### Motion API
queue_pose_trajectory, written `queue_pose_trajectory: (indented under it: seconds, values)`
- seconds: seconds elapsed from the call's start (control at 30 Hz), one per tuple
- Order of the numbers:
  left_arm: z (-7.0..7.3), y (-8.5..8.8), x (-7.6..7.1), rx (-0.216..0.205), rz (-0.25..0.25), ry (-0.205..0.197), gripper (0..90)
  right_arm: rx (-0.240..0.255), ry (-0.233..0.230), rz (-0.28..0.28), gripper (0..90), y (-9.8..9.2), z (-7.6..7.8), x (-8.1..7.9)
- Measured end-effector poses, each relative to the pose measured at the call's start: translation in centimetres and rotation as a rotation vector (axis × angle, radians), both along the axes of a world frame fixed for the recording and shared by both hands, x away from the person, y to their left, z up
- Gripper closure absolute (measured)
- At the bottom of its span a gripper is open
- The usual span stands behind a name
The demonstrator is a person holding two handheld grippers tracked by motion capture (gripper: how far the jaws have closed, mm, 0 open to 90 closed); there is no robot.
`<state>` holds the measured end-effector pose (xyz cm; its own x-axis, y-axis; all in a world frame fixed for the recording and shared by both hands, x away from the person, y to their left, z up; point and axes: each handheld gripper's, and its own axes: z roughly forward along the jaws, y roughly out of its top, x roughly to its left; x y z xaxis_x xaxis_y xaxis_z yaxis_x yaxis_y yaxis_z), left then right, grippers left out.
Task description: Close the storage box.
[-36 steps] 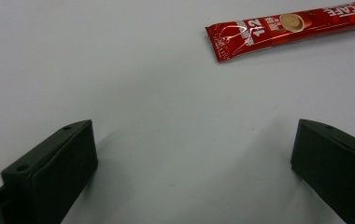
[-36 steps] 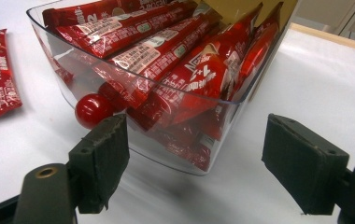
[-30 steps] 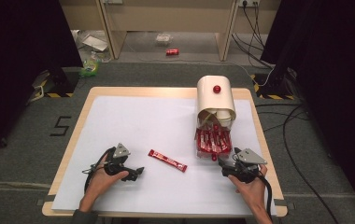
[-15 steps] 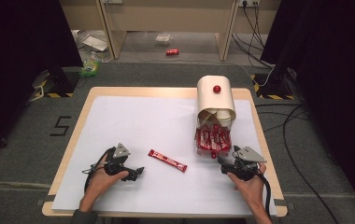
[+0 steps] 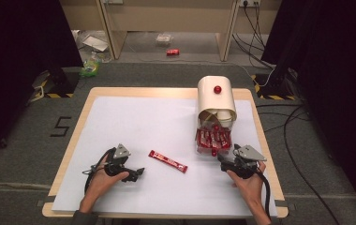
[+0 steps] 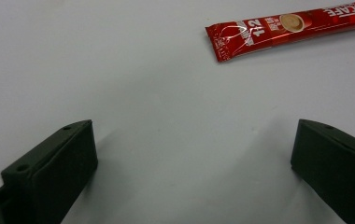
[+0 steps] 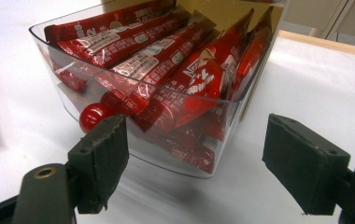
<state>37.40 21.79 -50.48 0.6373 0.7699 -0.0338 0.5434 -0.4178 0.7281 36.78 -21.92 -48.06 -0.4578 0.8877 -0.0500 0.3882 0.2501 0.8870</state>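
Table (image 5: 120, 101) carries a white sheet. Left gripper (image 5: 136, 173) rests low at 7 o'clock, jaws spread with nothing between them. Red coffee stick (image 5: 168, 161) lies flat near centre, just beyond it toward 2 o'clock. Right gripper (image 5: 222, 158) sits at 5 o'clock, jaws spread, facing a clear drawer (image 7: 175, 154) of red sticks, possibly touching its front. Cream dispenser (image 5: 216, 96) stands behind it.

Red coffee stick (image 5: 168, 161) flat on table, beside sachet-filled clear drawer (image 5: 212, 141)

Bare table (image 5: 134, 119) left and centre, lone sachet (image 5: 167, 161) mid-front, sachet-filled clear drawer (image 7: 133, 88) blocking right claw (image 7: 199, 163)
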Motion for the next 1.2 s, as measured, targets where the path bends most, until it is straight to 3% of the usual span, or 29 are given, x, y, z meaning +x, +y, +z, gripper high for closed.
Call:
queue_pose_trajectory:
  seconds: [1.2]
  values:
    - [0.0,0.0,0.0,0.0,0.0,0.0,0.0,0.041,-0.029,-0.04,23.8,0.1,-0.6,2.5]
